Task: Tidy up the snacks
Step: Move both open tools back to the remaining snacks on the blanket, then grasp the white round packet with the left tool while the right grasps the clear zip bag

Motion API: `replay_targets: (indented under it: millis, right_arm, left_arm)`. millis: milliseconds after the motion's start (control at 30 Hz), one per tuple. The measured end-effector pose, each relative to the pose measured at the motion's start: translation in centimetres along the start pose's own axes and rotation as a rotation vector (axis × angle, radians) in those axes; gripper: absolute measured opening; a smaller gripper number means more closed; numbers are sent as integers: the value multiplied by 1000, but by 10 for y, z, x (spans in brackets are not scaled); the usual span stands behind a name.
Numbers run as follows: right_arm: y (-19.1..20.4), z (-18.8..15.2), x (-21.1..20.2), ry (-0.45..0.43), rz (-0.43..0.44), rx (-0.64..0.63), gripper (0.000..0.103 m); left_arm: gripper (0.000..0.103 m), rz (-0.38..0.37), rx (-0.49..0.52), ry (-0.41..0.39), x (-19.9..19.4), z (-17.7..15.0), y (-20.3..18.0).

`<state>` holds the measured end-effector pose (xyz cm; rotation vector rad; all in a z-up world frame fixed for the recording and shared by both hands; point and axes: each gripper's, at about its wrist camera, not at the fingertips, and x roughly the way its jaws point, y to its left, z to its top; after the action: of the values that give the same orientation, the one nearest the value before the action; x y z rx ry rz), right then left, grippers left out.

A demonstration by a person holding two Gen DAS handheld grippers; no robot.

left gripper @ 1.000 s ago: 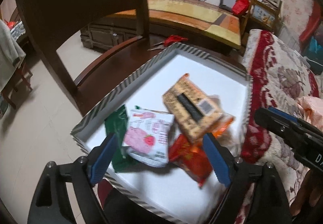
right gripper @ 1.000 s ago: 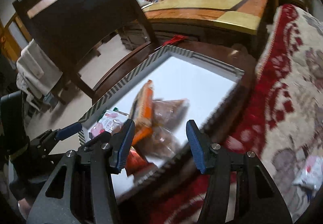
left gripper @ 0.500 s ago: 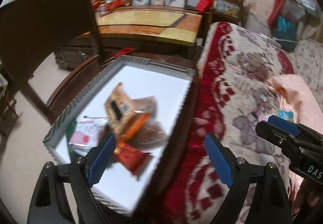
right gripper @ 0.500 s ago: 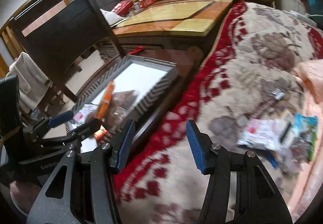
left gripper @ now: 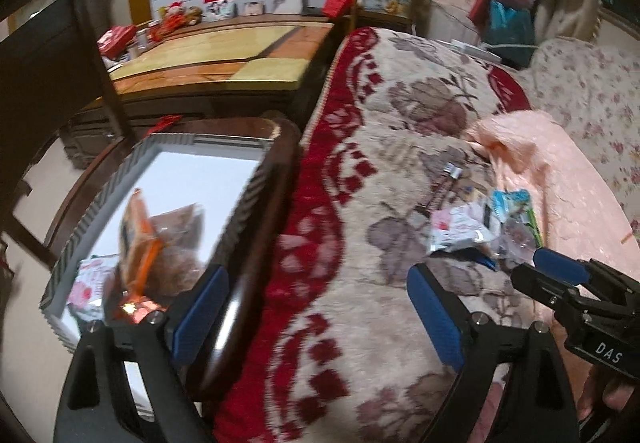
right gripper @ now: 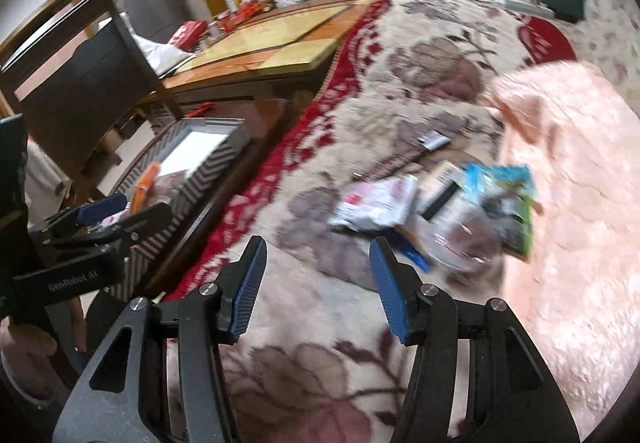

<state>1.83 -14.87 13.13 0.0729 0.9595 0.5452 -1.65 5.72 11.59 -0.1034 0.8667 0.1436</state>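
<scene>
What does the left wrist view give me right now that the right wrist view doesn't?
Only the left wrist view looks down into the tray: orange packet upright among the snacks, pink-and-white packet beside it. Only the right wrist view shows the loose snack pile on the blanket largely unobstructed, blue-green packet at its far end. Both show tray, blanket, pile, and the two grippers: left gripper and right gripper, nothing between the jaws.

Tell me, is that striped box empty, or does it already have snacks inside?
Not empty. The striped box holds several snack packets piled at its near end; its far end is bare white.
</scene>
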Motion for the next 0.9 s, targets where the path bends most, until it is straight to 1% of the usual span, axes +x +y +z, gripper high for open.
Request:
replay_targets:
  millis: [167,333,400,567,733,833,900]
  right_arm:
    - [-28,-10,-5,4,-24,52,54]
    - [-46,-16,-5,11,-31,90,54]
    - [-50,-16,-4,11,-29,97,54]
    - [-57,-19,0,20,-22,110,54]
    - [-63,-22,5,31,-19,115,54]
    - [-67,-22,8,33,-19,121,54]
    - [-71,-23,8,34,-18,131,54]
  left_arm:
    - [92,-40,36,18,9,0,-23]
    - [92,-82,64,42,21,3,-40]
    - [92,-99,63,52,26,7,-46]
    - [93,-180,39,91,42,22,-61]
    - [95,-215,74,109,61,33,-82]
    - [95,-259,60,150,79,39,-91]
    - [95,-274,47,176,92,42,-95]
